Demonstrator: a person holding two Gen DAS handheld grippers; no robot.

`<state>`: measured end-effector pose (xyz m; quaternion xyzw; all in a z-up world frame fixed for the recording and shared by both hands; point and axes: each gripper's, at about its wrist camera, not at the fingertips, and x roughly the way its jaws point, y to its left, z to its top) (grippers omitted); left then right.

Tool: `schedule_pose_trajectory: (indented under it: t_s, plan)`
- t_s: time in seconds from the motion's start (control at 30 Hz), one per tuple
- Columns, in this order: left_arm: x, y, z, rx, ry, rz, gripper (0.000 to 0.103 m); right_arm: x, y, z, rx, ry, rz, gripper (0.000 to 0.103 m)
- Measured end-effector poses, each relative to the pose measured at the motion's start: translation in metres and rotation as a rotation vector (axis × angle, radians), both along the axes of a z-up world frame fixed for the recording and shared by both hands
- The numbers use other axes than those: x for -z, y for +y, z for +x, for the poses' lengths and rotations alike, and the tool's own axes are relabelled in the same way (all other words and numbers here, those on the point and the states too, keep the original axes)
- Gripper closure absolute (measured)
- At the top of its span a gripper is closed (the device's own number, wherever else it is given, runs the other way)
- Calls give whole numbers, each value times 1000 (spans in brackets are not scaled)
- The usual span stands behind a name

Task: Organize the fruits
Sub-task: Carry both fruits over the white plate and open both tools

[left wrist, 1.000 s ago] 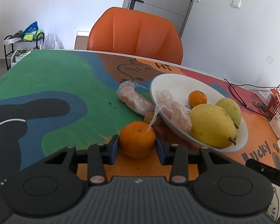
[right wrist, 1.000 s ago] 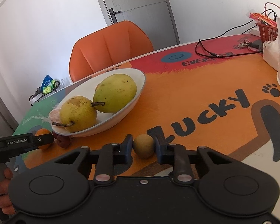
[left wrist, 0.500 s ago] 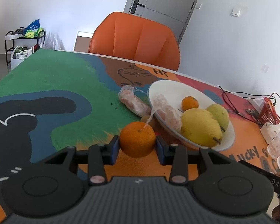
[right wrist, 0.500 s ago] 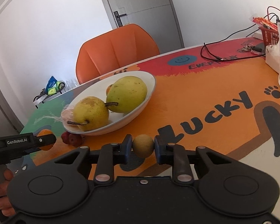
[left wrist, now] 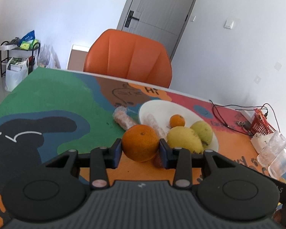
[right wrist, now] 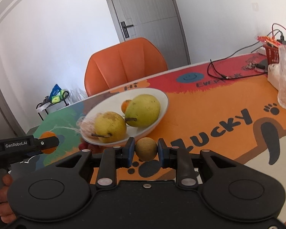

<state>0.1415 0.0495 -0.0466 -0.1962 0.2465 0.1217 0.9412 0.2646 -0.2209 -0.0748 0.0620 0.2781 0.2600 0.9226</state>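
My left gripper (left wrist: 140,148) is shut on a large orange (left wrist: 140,142) and holds it above the table, near the white bowl (left wrist: 154,107). The bowl holds two yellow-green pears (left wrist: 185,139), a small orange (left wrist: 177,120) and a plastic-wrapped fruit (left wrist: 152,119). My right gripper (right wrist: 145,150) is shut on a small brown round fruit (right wrist: 145,148), lifted just in front of the bowl (right wrist: 160,95). The left gripper with its orange (right wrist: 47,135) shows at the left of the right wrist view. A small red fruit (left wrist: 157,160) lies beside the bowl.
Another wrapped fruit (left wrist: 124,119) lies on the table left of the bowl. Clear plastic cups (left wrist: 274,152), a red basket (left wrist: 262,125) and black cables (left wrist: 221,112) sit at the right side. An orange chair (left wrist: 129,57) stands behind the table.
Both grippers have risen with their fruit: the orange and the brown fruit now hang above the table, and the bowl sits lower and farther in both views.
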Motion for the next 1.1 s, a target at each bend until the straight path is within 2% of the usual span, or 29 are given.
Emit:
schedule_pose_trajectory:
  t_s: [0.53, 0.67, 0.9, 1.1]
  plan:
    - [-49, -6, -12, 15, -82, 43, 64, -36, -2, -16, -11, -78, 29, 79]
    - [-62, -3, -4, 34, -88, 40, 64, -52, 2, -17, -21, -115, 27, 79]
    - [-82, 1, 14, 37, -99, 91, 64, -74, 22, -12, -42, -182, -22, 79]
    - [-89, -3, 32, 54, -90, 92, 64, -83, 34, -4, -60, -196, -36, 79]
